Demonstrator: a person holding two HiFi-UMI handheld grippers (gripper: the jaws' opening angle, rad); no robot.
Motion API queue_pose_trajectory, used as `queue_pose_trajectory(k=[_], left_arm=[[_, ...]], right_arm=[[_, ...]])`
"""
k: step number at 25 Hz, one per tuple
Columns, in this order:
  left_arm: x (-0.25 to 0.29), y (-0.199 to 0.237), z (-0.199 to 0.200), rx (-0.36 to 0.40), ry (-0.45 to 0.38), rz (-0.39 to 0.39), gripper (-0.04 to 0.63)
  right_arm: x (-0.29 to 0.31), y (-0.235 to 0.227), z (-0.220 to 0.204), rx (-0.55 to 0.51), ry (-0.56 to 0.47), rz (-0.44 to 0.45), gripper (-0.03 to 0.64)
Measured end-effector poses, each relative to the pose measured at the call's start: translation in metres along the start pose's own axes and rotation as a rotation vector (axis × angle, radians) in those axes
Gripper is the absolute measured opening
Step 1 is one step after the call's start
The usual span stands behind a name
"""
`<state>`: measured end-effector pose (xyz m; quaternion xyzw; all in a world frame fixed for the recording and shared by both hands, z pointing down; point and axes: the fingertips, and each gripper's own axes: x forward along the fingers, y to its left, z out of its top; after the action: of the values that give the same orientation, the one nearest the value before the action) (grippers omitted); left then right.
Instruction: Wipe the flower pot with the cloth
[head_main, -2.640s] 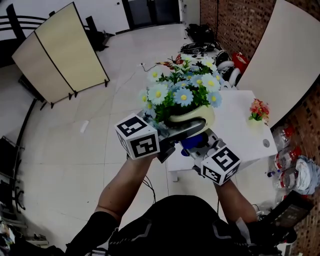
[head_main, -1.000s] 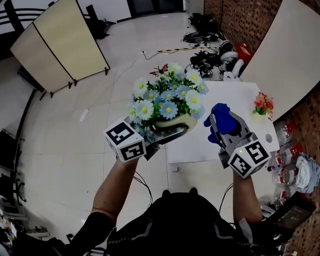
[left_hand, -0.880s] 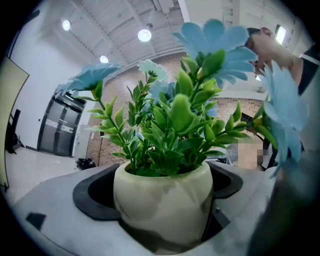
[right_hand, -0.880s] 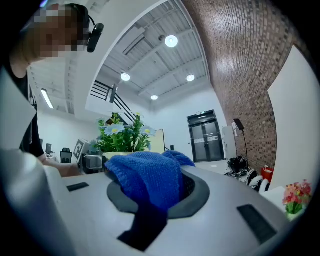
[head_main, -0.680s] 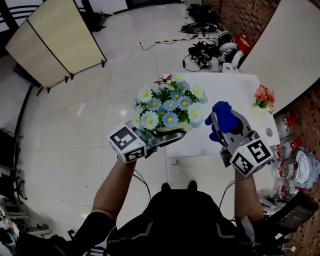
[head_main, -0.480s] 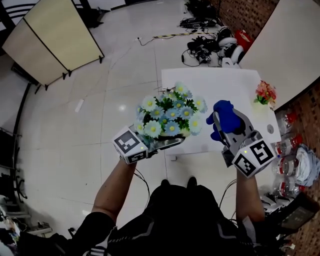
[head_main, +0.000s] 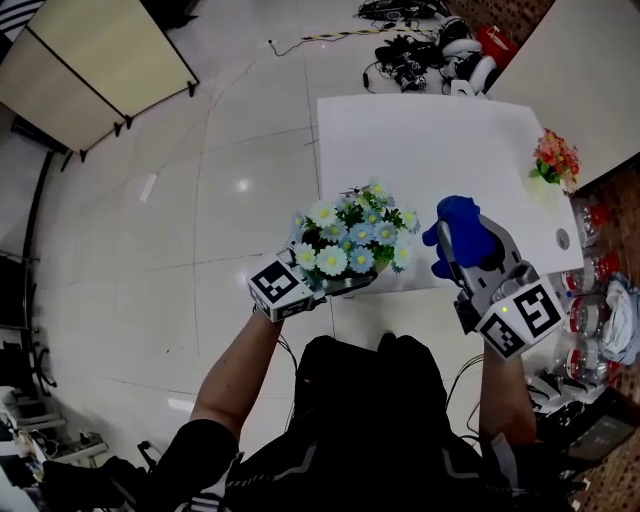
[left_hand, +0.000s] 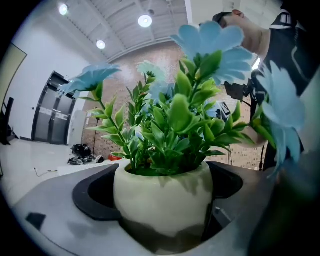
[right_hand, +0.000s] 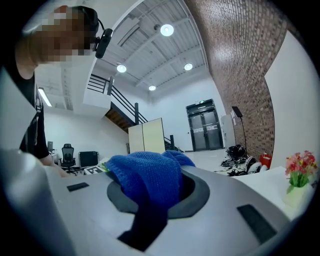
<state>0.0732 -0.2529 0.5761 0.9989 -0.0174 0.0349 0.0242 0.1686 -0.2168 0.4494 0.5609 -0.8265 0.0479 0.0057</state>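
Over a white table's (head_main: 430, 140) near edge the left gripper (head_main: 350, 281) clamps the flower pot (left_hand: 162, 195) aloft while the right gripper (head_main: 465, 248), pinching the blue cloth (head_main: 458, 218), hangs beside it without touching, so the next move likely presses cloth against pot.

White table (head_main: 440, 140) with small red bouquet (head_main: 556, 158); folding screen (head_main: 100, 55).

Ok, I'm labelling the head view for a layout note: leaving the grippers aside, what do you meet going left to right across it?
The folding screen → flower pot → blue cloth → small pot of red flowers.
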Motion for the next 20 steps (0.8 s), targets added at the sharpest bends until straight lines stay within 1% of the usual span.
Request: queue_pose_trajectory(k=[5,10,16,20], left_arm=[[0.008,0.005,-0.054,-0.01,0.028,-0.009,0.544],[0.018,0.009,-0.088,0.018,0.06,-0.016,0.543],[0.024,0.012,-0.116,0.06,0.125,-0.022,0.543],[0.026,0.013,-0.123,0.08,0.127,-0.038,0.543]], right_arm=[[0.009,-0.009,-0.043,0.019,0.017,0.0,0.075],[0.009,-0.024,-0.07,0.03,0.028,-0.012,0.075],[0.008,-0.033,-0.09,0.049,0.057,-0.027,0.075],[0.008,-0.037,-0.099,0.056,0.065,-0.034,0.075]])
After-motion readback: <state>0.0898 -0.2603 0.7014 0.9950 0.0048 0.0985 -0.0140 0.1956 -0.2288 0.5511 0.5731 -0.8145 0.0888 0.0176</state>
